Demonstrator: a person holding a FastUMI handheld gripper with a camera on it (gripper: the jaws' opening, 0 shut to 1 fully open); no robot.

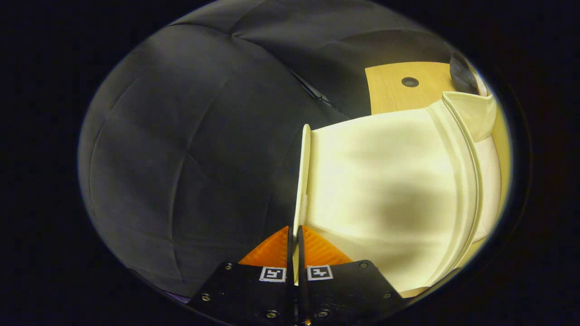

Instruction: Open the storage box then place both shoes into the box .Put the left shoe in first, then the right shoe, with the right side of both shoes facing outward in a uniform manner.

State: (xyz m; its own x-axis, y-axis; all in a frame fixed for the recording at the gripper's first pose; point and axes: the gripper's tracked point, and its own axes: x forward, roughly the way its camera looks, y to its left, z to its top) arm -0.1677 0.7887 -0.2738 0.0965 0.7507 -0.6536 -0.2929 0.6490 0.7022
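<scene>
My gripper (294, 235) is shut on the thin front edge of the storage box's cream lid (304, 181); the edge runs straight up from between the two fingers. The lid's broad cream panel (385, 181) spreads to the right of the fingers, lifted and seen edge-on at its rim. Beyond it a raised cream ridge curves along the box's body (471, 117). The shoes are hidden from me.
A light wooden tabletop (403, 95) with a round dark hole (410, 82) lies beyond the box. Black cloth wall (190, 136) fills the space left of and above the lid.
</scene>
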